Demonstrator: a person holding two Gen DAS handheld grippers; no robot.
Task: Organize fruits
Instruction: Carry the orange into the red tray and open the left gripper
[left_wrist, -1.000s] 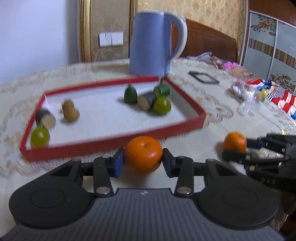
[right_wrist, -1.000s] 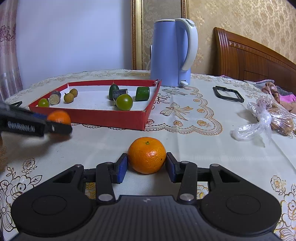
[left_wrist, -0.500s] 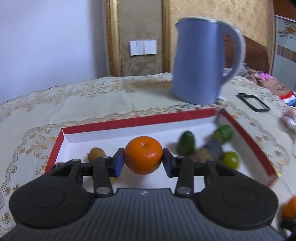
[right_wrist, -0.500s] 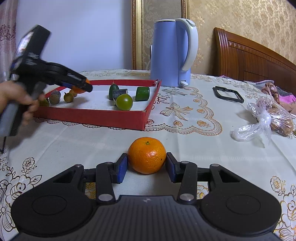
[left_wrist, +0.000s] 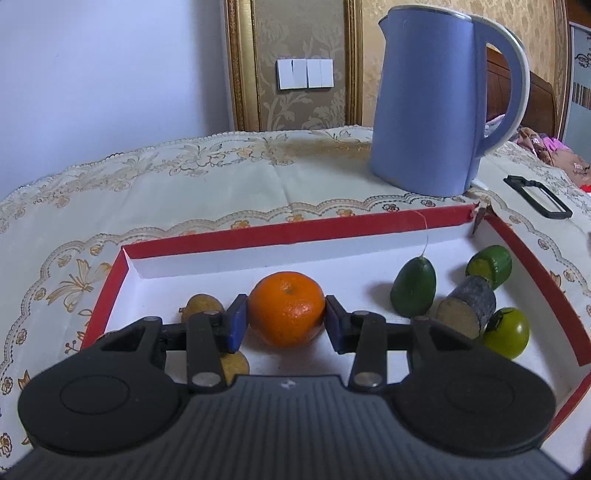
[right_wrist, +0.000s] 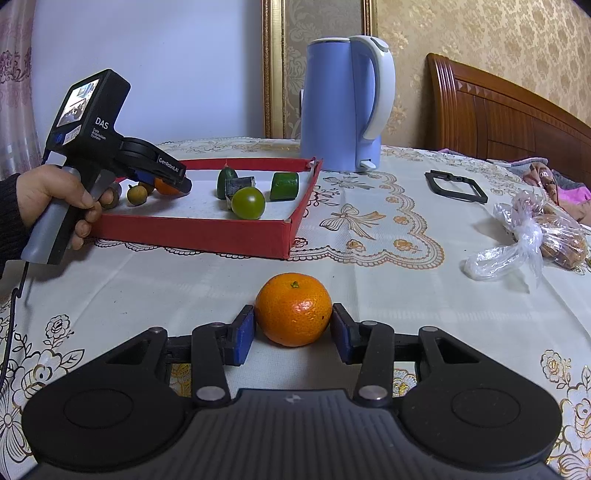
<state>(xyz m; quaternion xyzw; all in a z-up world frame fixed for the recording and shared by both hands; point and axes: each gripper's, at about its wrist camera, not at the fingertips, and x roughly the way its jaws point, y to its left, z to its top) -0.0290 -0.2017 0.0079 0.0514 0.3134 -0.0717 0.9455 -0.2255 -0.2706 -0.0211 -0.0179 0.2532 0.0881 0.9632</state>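
My left gripper (left_wrist: 284, 325) is shut on an orange (left_wrist: 286, 308), held just over the white floor of the red tray (left_wrist: 295, 230), left of middle. Two small brown fruits (left_wrist: 201, 306) lie by its left finger. On the tray's right lie a dark green fruit (left_wrist: 413, 288), a cut grey-skinned piece (left_wrist: 467, 312), a green chunk (left_wrist: 489, 266) and a green tomato (left_wrist: 506, 332). The right wrist view shows that left gripper (right_wrist: 177, 182) inside the tray (right_wrist: 192, 232). My right gripper (right_wrist: 293, 332) is shut on a second orange (right_wrist: 293, 308) resting on the tablecloth in front of the tray.
A blue kettle (right_wrist: 347, 103) stands behind the tray's far right corner. A black frame-like object (right_wrist: 456, 184) and a knotted plastic bag (right_wrist: 535, 236) lie on the right. A person's hand (right_wrist: 55, 199) grips the left tool at the tray's left end.
The left gripper carried its orange from the table in front of the tray to over the tray's left part, then slowed. The right gripper and its orange have not moved.
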